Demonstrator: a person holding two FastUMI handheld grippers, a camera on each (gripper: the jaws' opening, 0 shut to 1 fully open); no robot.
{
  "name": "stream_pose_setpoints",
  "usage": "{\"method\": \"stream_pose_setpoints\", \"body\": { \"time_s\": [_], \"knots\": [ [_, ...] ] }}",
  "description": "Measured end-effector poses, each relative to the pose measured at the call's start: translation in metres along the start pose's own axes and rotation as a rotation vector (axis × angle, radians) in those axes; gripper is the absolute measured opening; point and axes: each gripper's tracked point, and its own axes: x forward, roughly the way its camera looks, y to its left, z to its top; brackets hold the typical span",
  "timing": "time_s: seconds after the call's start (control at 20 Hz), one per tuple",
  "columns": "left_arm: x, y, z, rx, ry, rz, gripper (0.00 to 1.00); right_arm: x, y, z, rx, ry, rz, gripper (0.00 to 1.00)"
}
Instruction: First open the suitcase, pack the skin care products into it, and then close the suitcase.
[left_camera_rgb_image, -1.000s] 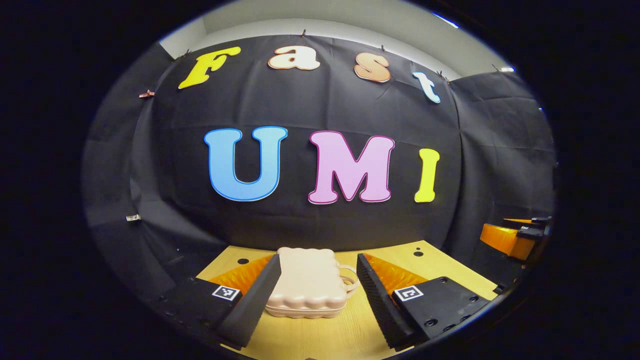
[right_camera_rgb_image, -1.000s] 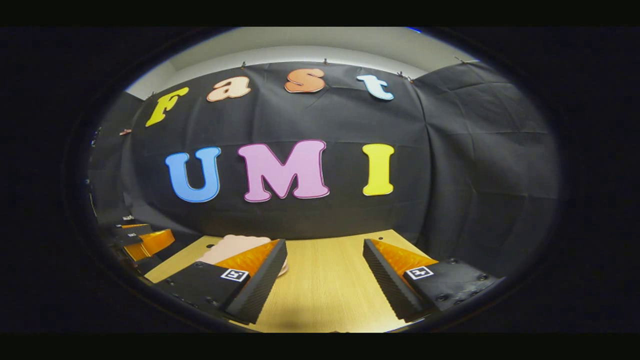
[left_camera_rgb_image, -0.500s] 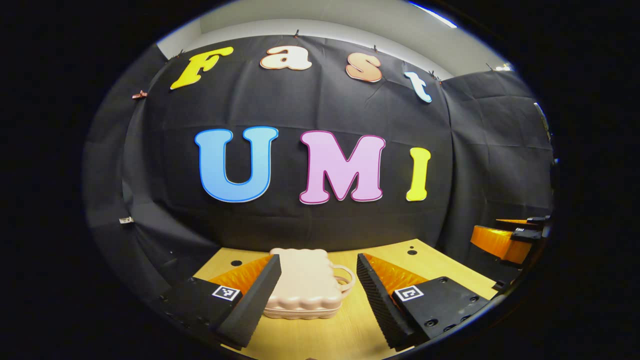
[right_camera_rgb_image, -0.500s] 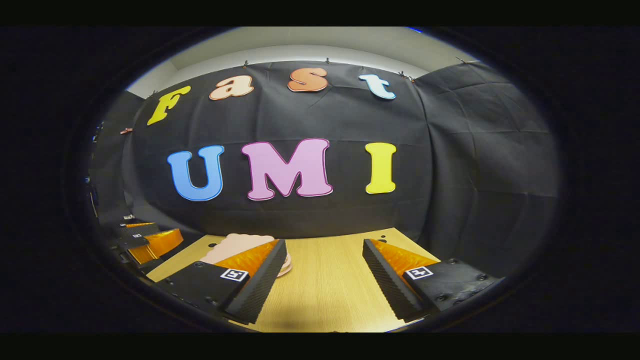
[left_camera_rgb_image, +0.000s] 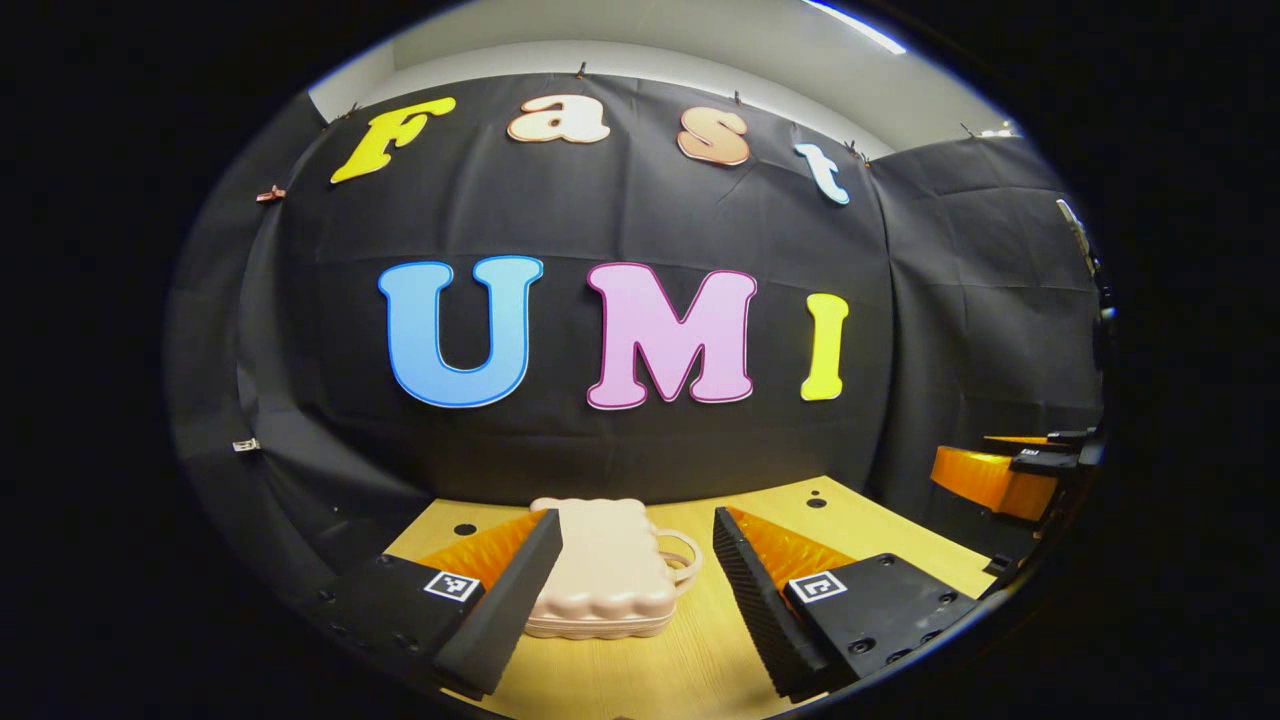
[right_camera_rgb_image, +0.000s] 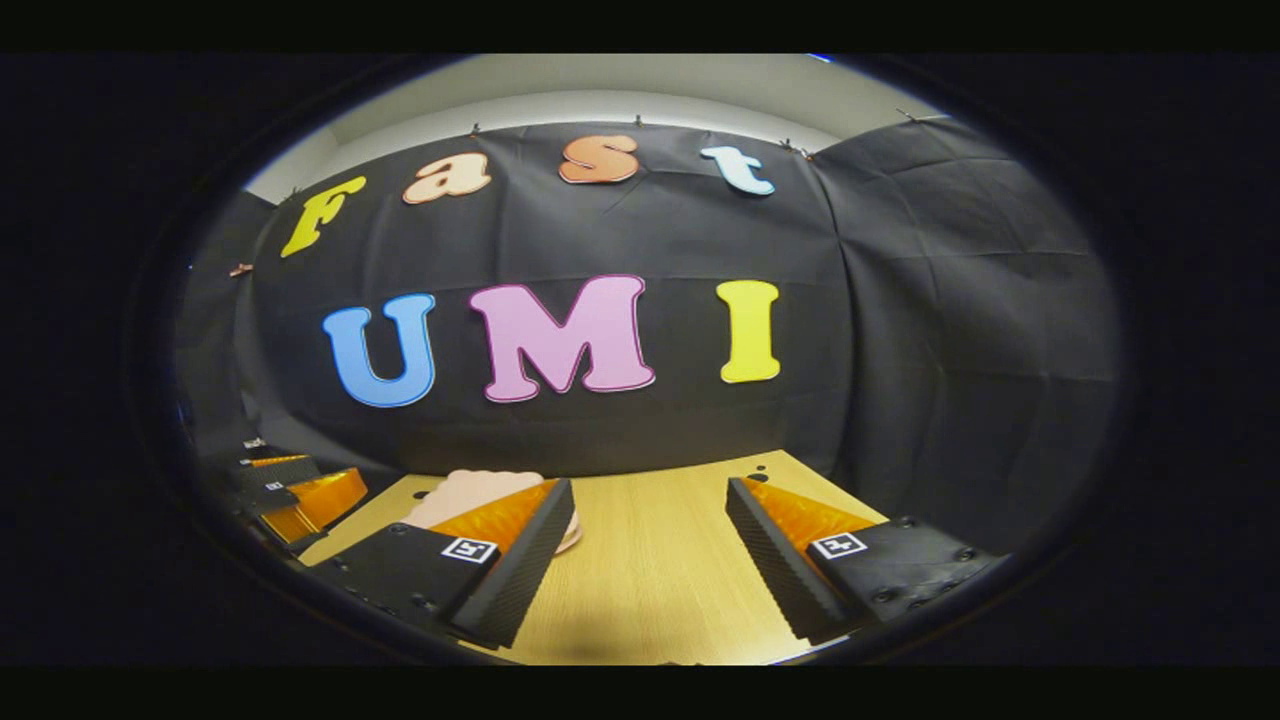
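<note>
Approaching closed suitcase (left_camera_rgb_image: 605, 570) on table (left_camera_rgb_image: 690, 670): left gripper (left_camera_rgb_image: 637, 580) nudged closer, fingers wide, empty; right gripper (right_camera_rgb_image: 648, 560) wide, empty; opening pending.

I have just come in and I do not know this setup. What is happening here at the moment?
A person holds a pair of tongs in each hand above a wooden table. A small pink suitcase lies closed on it. The left tongs are open, aimed at the suitcase without touching it. The right tongs are open too, with bare table between their fingers. Packing has not started.
</note>
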Motion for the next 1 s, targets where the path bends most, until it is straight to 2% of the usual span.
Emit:
{"method": "stream_pose_setpoints", "body": {
  "time_s": [0.5, 1.0],
  "knots": [
    [-0.005, 0.015, 0.013, -0.001, -0.058, 0.050, 0.96, 0.000, 0.008, -0.003, 0.002, 0.010, 0.020, 0.98],
    [-0.009, 0.016, 0.008, -0.002, -0.046, 0.056, 0.96, 0.004, 0.020, -0.007, -0.020, 0.029, 0.061, 0.98]
  ]
}}
